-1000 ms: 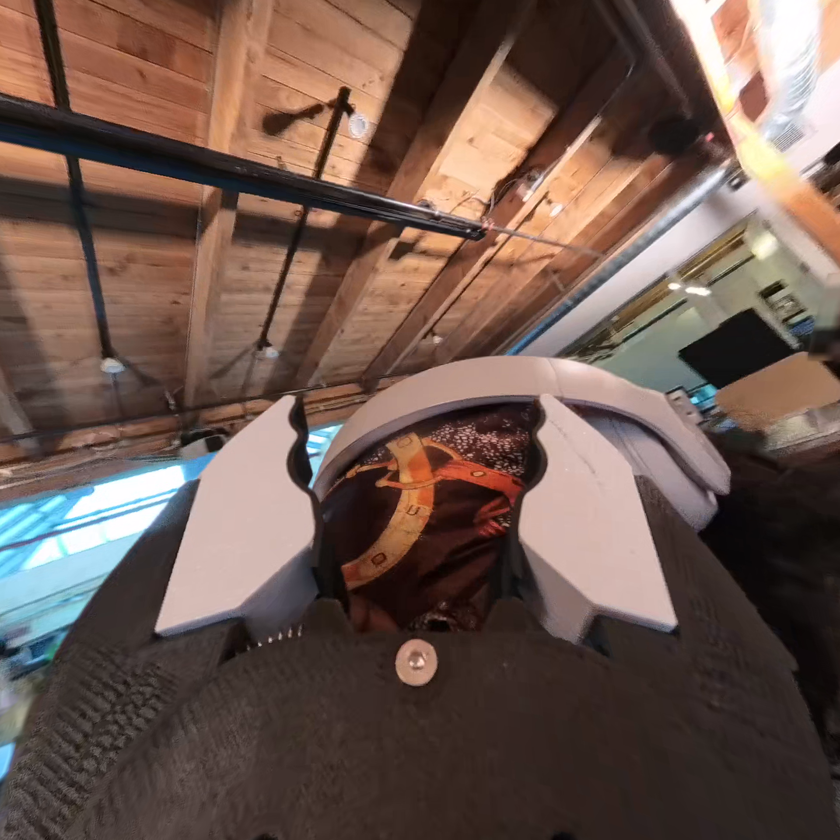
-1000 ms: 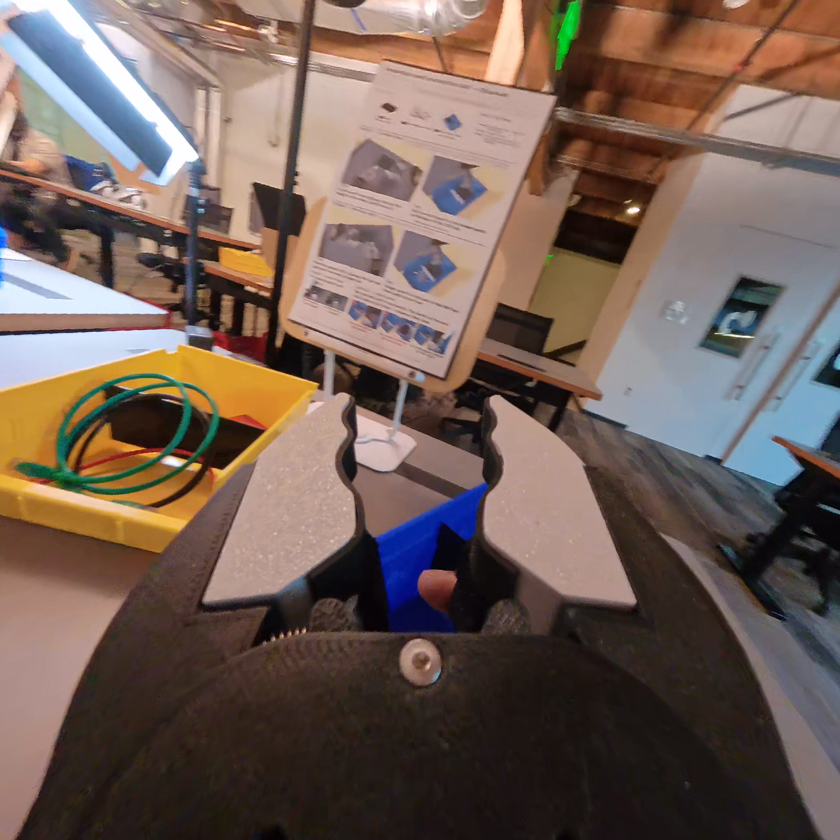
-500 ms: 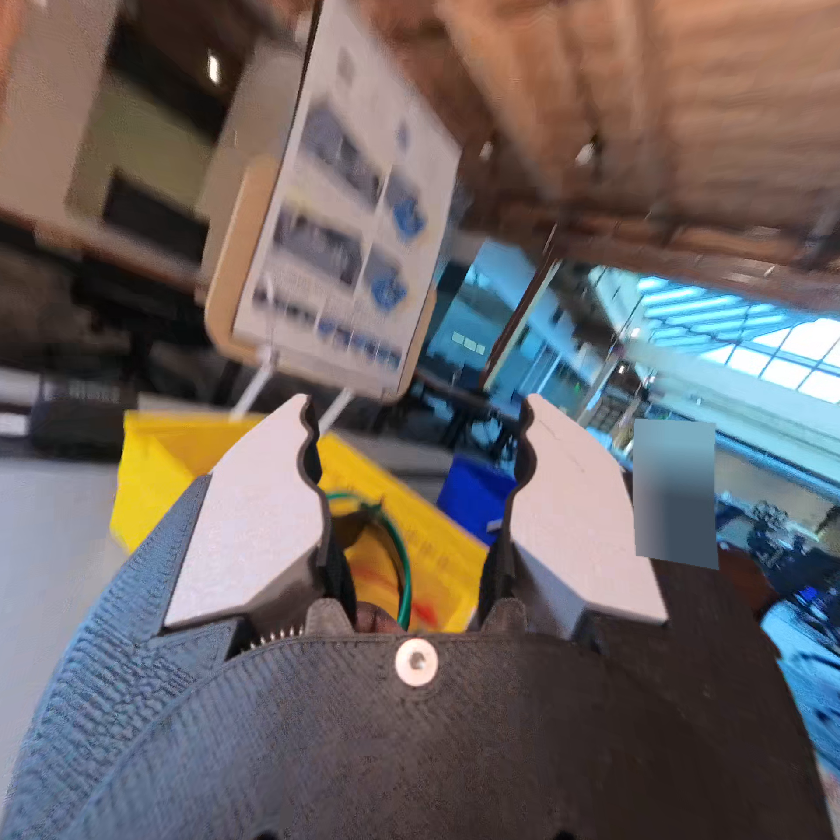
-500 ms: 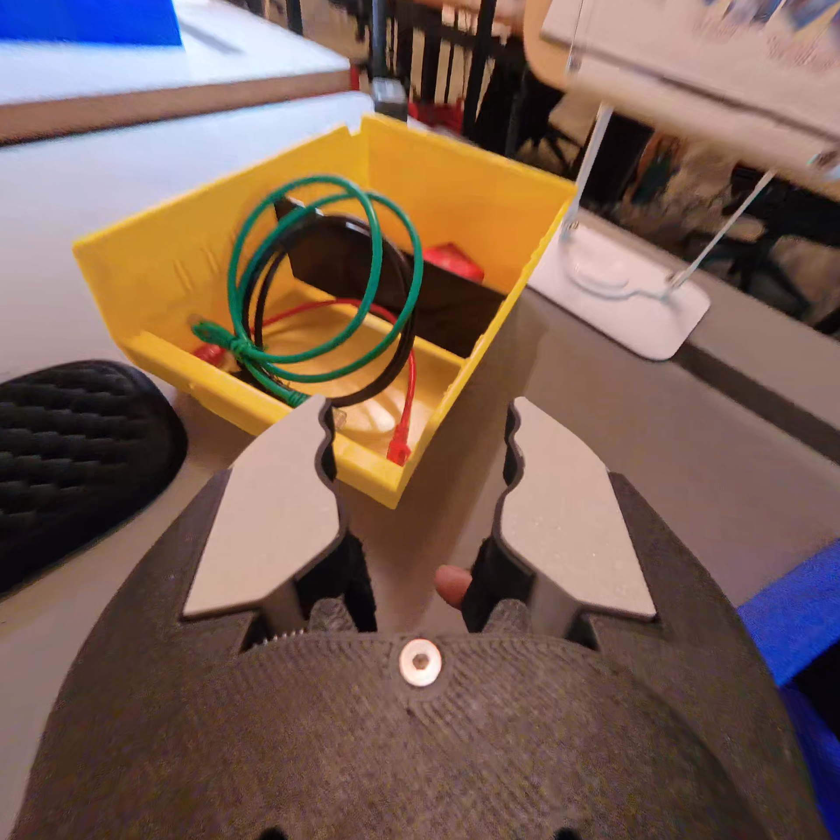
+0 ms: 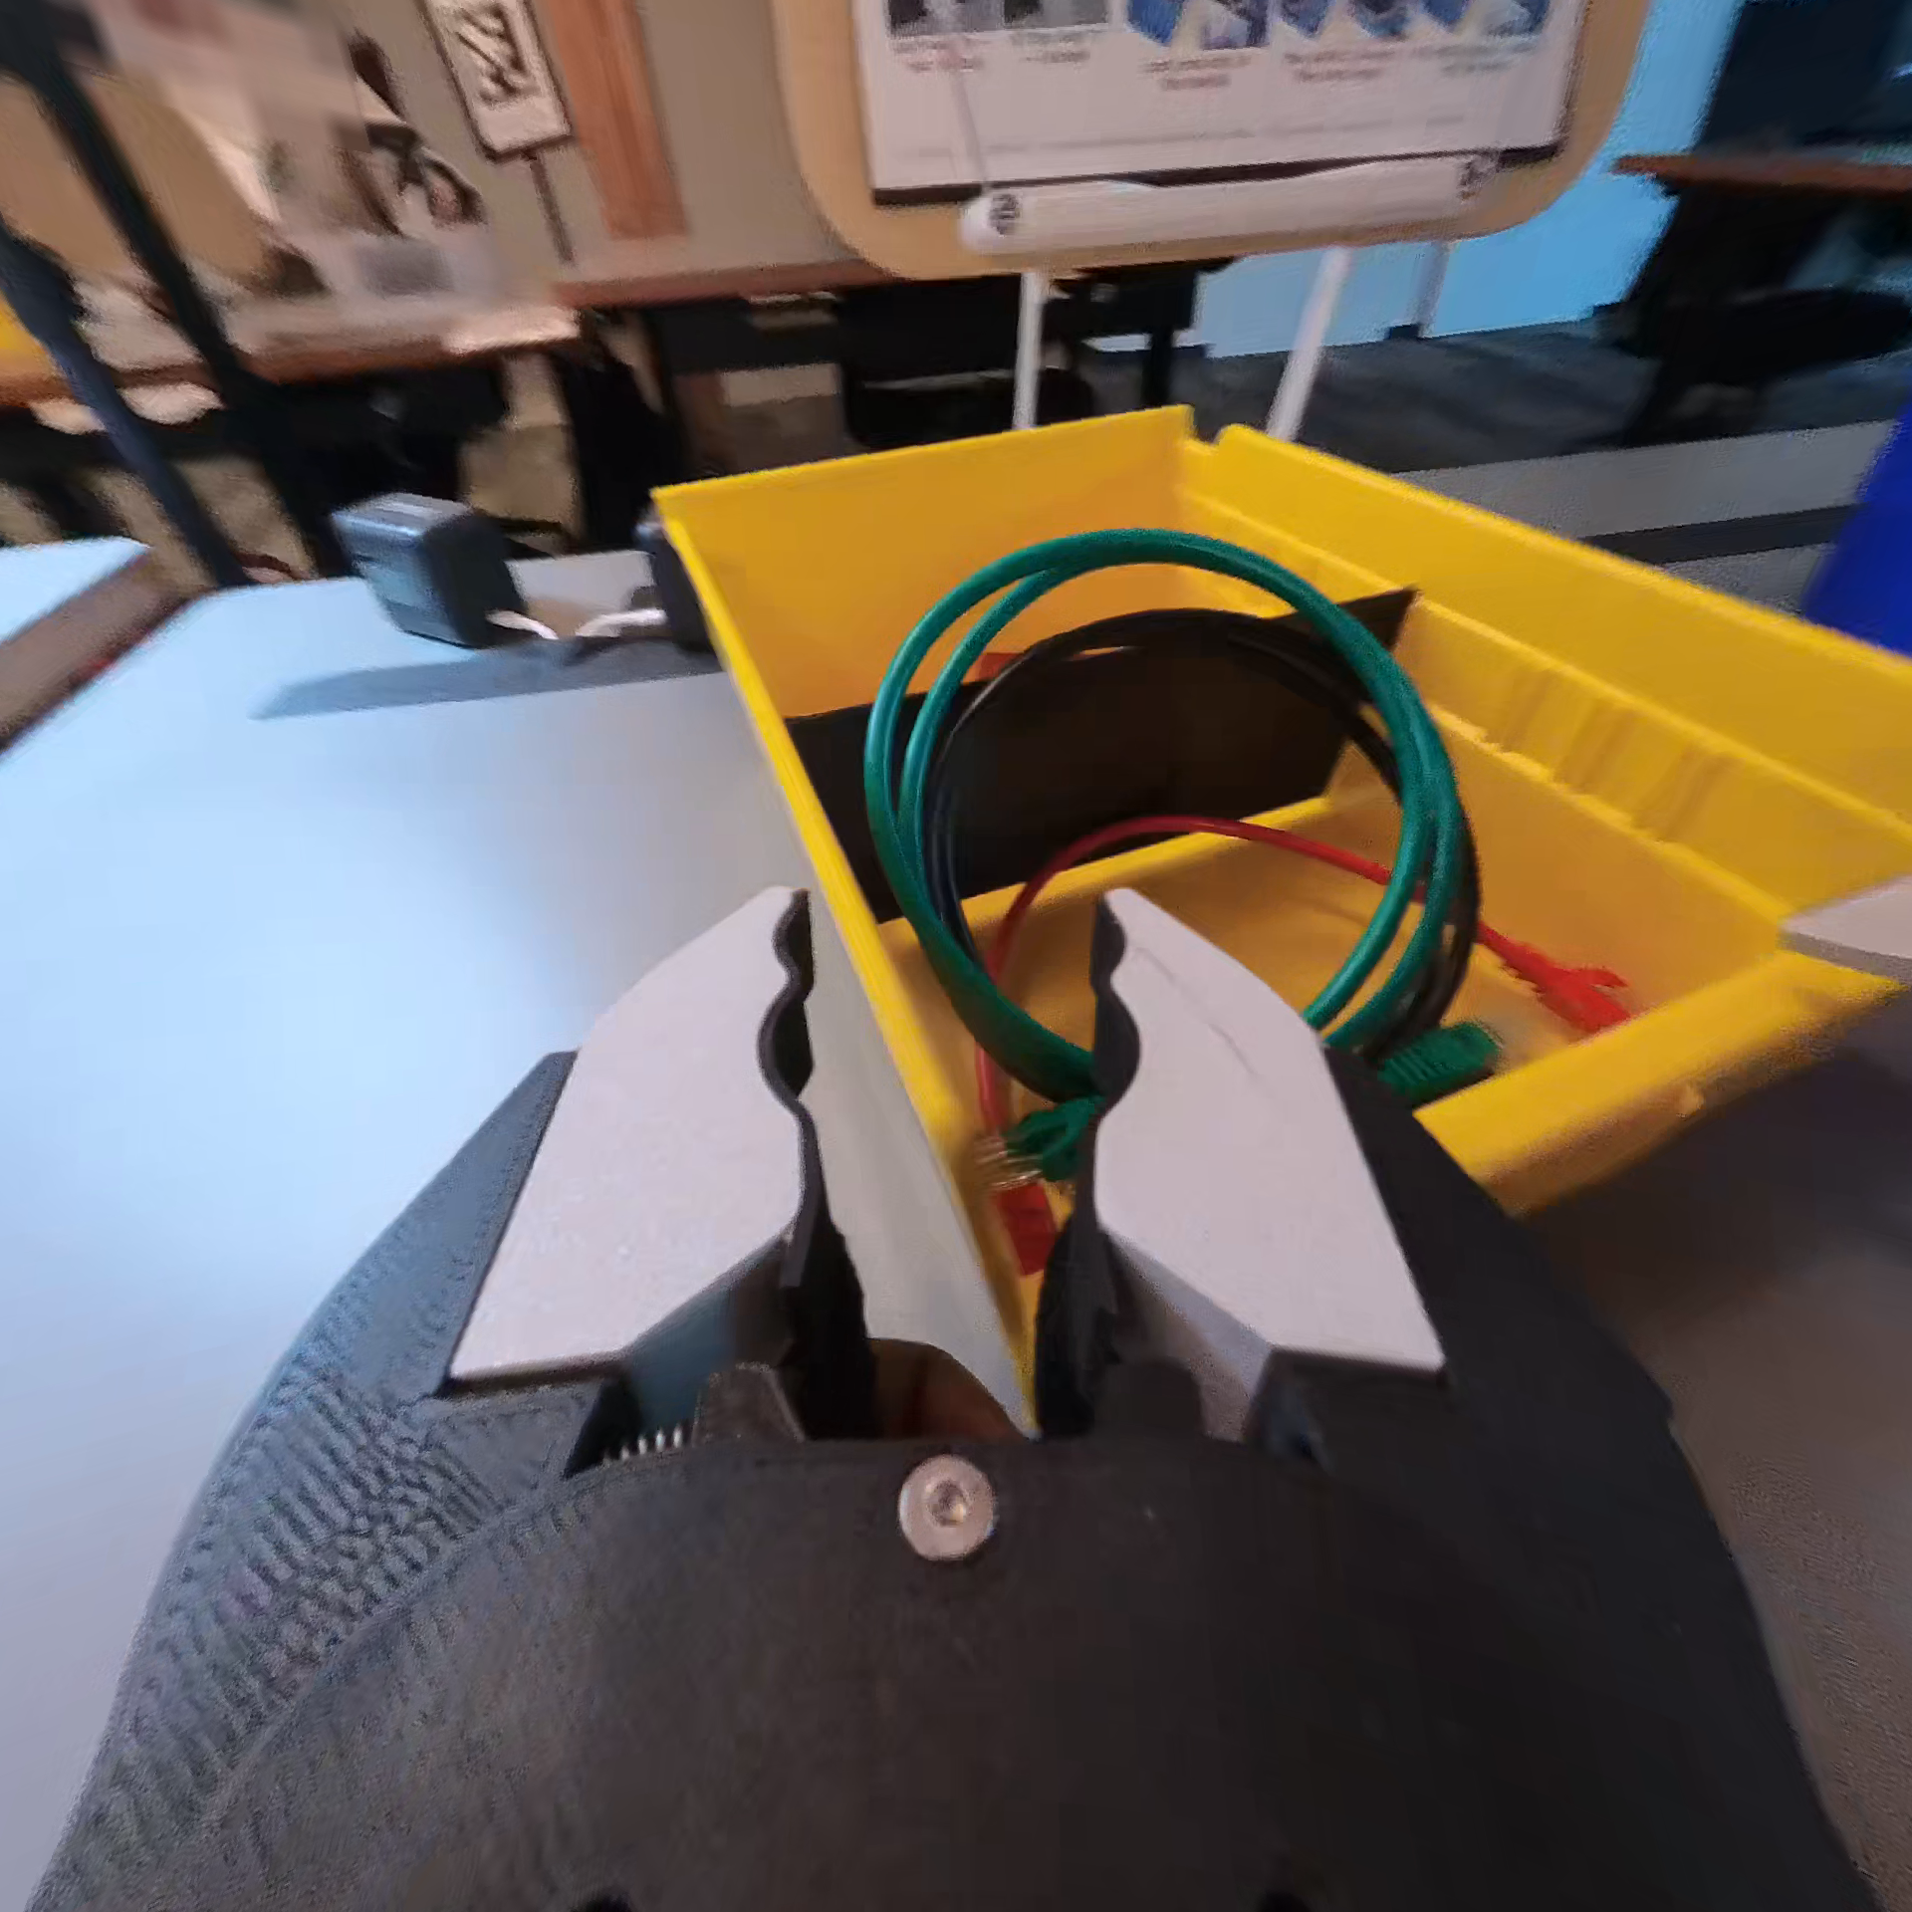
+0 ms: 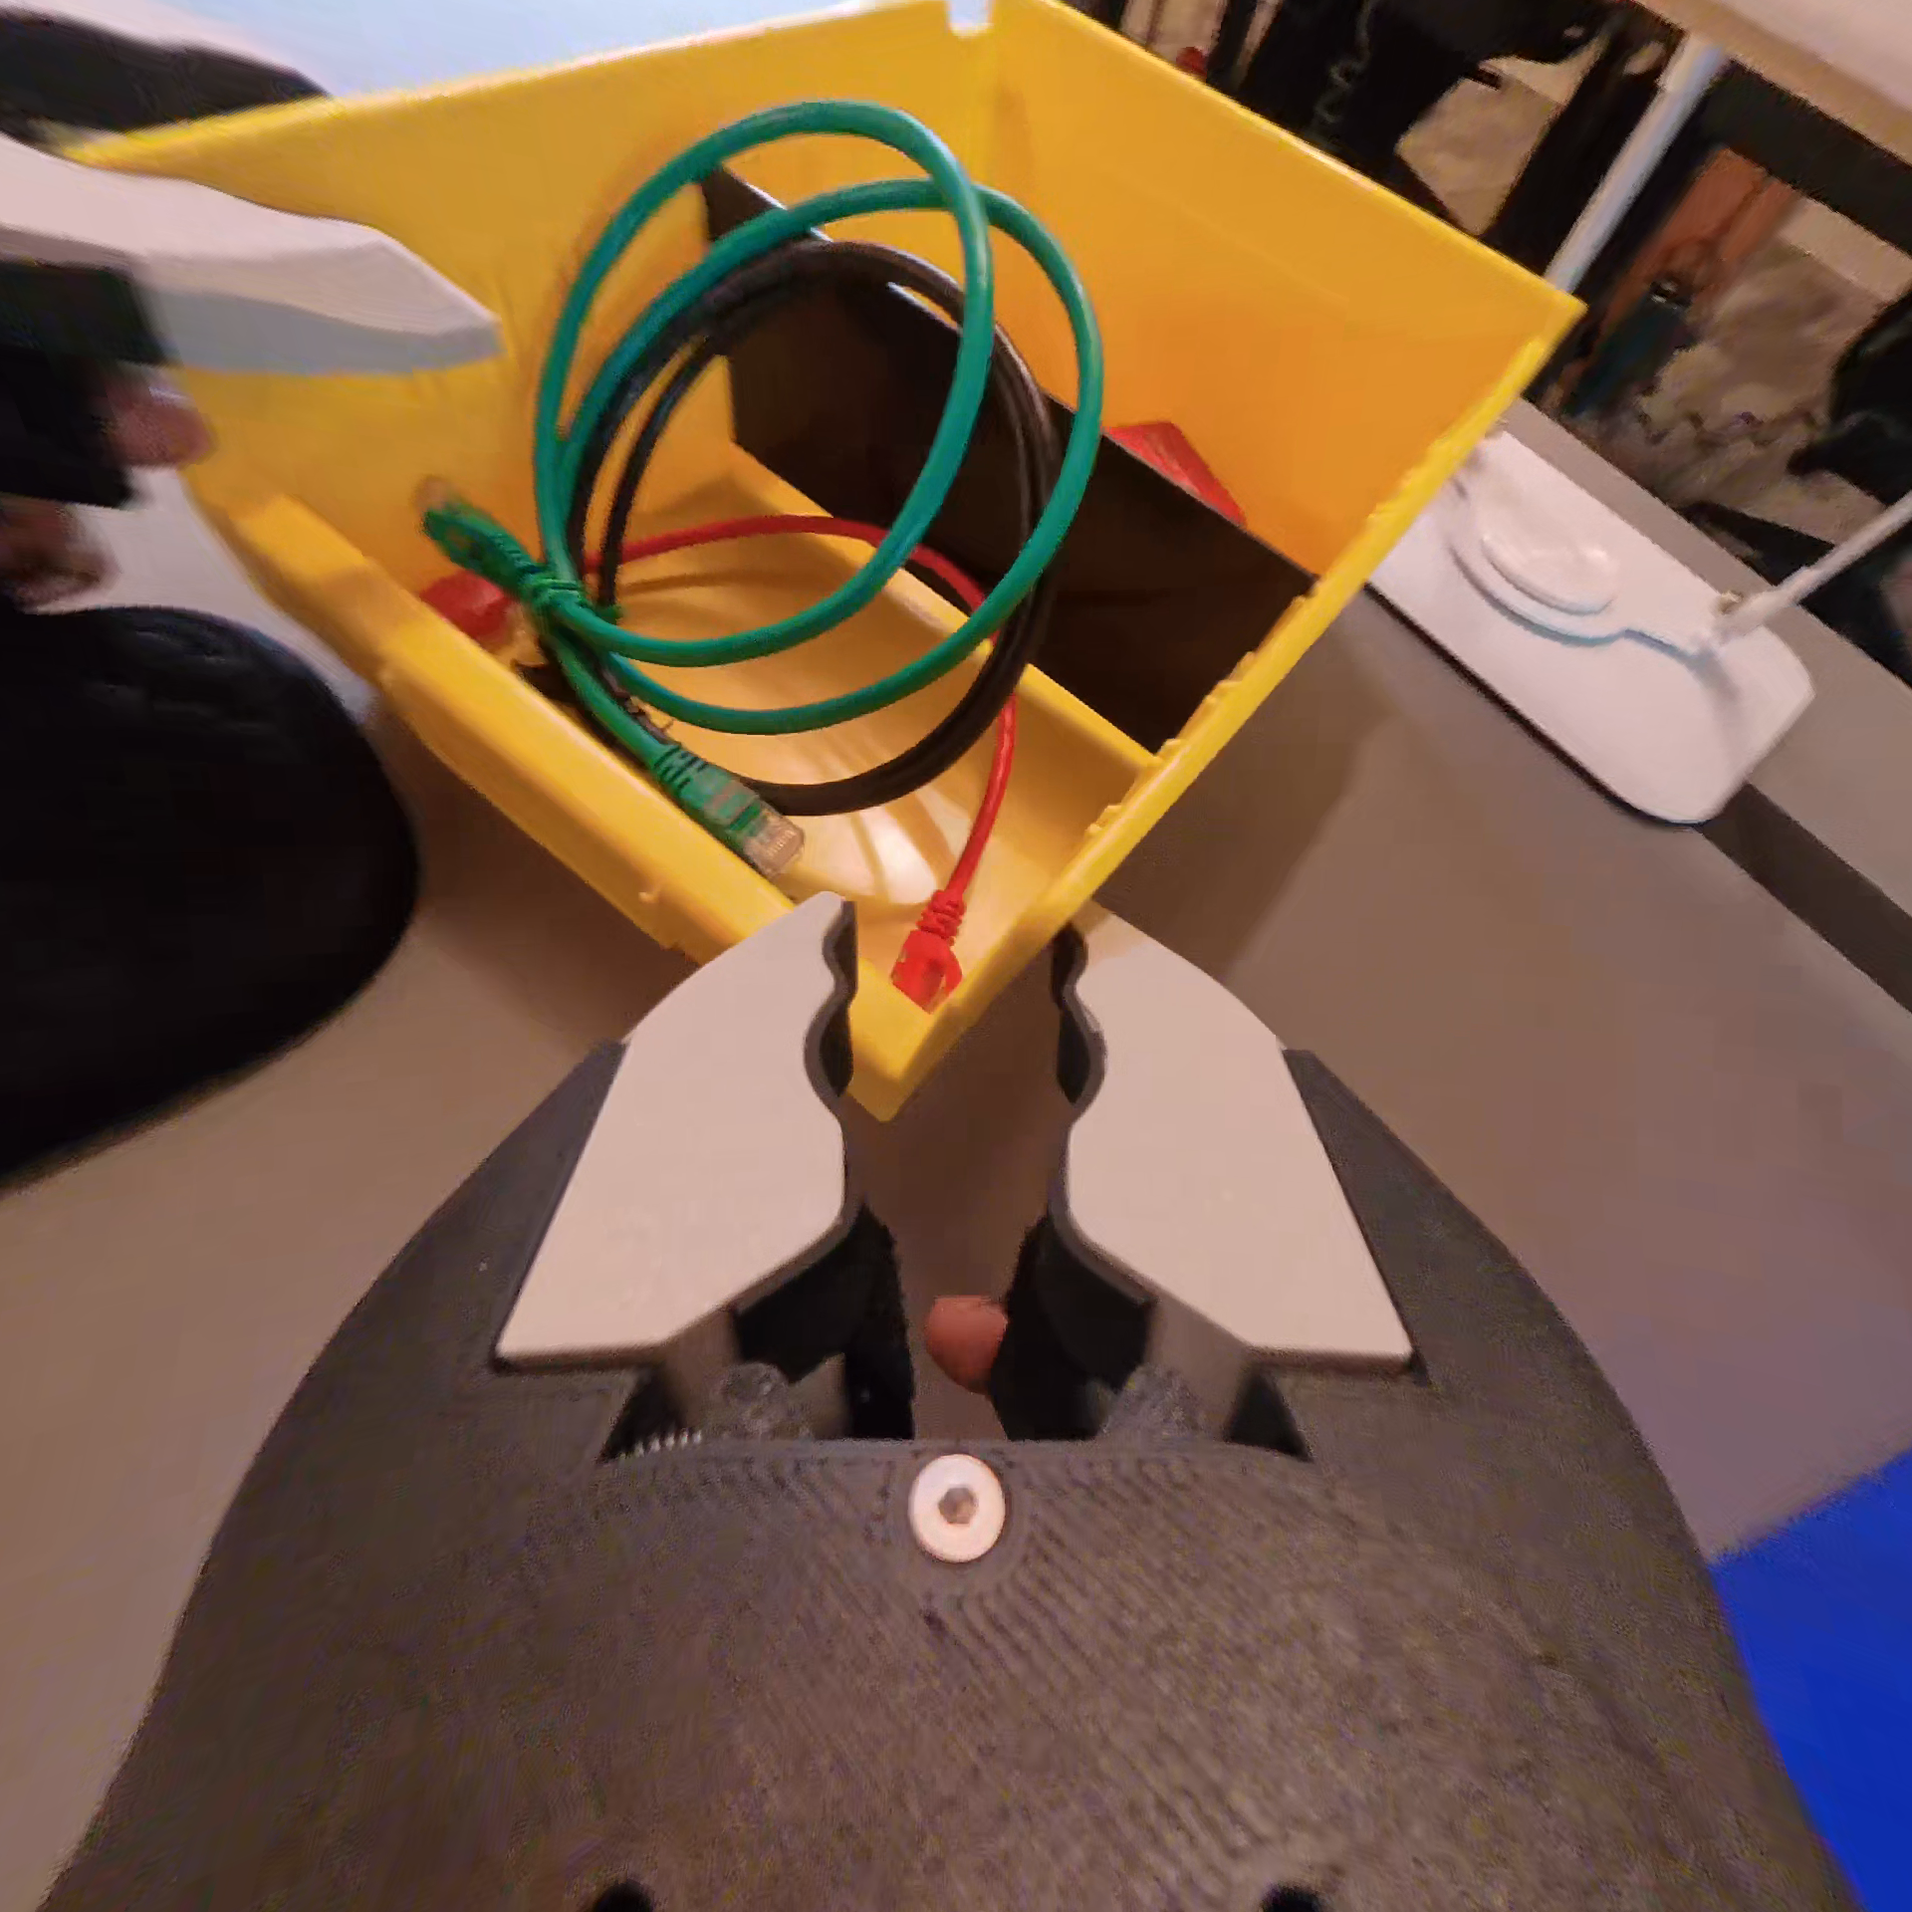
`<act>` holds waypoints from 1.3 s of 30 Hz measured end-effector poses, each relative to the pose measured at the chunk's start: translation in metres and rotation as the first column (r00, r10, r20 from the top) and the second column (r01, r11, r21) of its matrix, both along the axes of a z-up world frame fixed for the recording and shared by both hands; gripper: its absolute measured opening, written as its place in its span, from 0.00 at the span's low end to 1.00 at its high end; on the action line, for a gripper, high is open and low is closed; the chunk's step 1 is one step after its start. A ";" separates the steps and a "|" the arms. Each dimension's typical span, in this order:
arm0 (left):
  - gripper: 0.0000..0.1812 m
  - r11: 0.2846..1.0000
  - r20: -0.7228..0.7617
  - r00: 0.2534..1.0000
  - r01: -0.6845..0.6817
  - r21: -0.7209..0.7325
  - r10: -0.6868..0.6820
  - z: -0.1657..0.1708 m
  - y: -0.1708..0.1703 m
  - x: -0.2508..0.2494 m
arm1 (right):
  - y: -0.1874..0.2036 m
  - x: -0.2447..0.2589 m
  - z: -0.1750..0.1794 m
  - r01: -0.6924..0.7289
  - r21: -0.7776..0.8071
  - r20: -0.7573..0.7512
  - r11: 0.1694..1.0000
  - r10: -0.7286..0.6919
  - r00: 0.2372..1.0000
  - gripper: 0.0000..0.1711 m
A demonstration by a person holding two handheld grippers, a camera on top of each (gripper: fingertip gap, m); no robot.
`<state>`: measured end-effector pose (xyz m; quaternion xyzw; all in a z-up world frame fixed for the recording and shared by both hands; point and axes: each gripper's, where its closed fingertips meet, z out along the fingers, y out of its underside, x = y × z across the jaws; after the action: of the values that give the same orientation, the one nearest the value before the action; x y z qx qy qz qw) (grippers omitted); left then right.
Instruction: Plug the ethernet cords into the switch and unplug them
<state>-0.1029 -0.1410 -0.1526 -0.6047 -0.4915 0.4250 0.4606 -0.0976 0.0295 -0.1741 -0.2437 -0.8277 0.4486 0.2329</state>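
Note:
A yellow bin (image 5: 931,538) on the grey table holds a coiled green ethernet cord (image 5: 1138,546), a black cord (image 5: 1190,621) and a red cord (image 5: 1242,833). A black panel (image 6: 1035,497) stands across the bin; I cannot make out a switch. My left gripper (image 5: 952,916) is open and empty, its fingers on either side of the bin's left wall, close to a green plug (image 5: 1050,1133). My right gripper (image 6: 952,931) is open and empty at the bin's near corner (image 6: 1190,207), just short of the red plug (image 6: 926,973). The other green plug (image 6: 755,828) lies left of it.
A white stand base (image 6: 1593,641) sits right of the bin and carries a sign board (image 5: 1190,103). A blue bin (image 6: 1821,1655) is at the near right. A dark power adapter (image 5: 424,564) lies at the table's far edge. The left gripper's finger (image 6: 310,310) reaches over the bin's left side.
Both views have swung down from the ceiling and room onto the yellow bin. Both grippers have moved close to it, one at each side, and stay open.

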 end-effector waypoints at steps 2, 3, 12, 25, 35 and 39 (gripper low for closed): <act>0.27 0.993 -0.006 0.996 -0.094 -0.065 0.093 -0.002 -0.009 -0.003 | -0.008 0.004 0.001 -0.037 -0.075 0.008 0.996 0.038 0.999 0.21; 0.26 0.990 -0.014 0.993 -0.116 -0.085 0.115 -0.003 -0.011 -0.003 | -0.009 0.005 0.001 -0.036 -0.116 0.009 0.993 0.037 0.999 0.22; 0.07 0.957 -0.067 0.978 -0.206 -0.205 0.196 -0.013 -0.032 -0.001 | -0.018 0.007 -0.004 -0.037 -0.305 0.117 0.952 0.076 0.990 0.25; 0.03 0.984 0.011 0.985 -0.170 0.052 0.170 -0.012 -0.074 0.004 | -0.003 0.029 0.016 -0.066 -0.037 -0.159 0.997 0.059 0.985 0.28; 0.03 0.971 0.006 0.971 -0.238 0.037 0.238 -0.011 -0.157 0.022 | 0.114 0.053 0.031 0.287 -0.083 -0.204 0.954 -0.299 0.932 0.27; 0.03 0.969 -0.004 0.969 -0.246 -0.025 0.246 -0.011 -0.182 0.028 | 0.162 0.053 0.029 0.450 -0.061 -0.237 0.891 -0.451 0.861 0.32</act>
<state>-0.0751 -0.3229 -0.1632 -0.5445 -0.5572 0.4854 0.3968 -0.0448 0.1919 -0.1447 -0.3734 -0.7120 0.4100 0.4308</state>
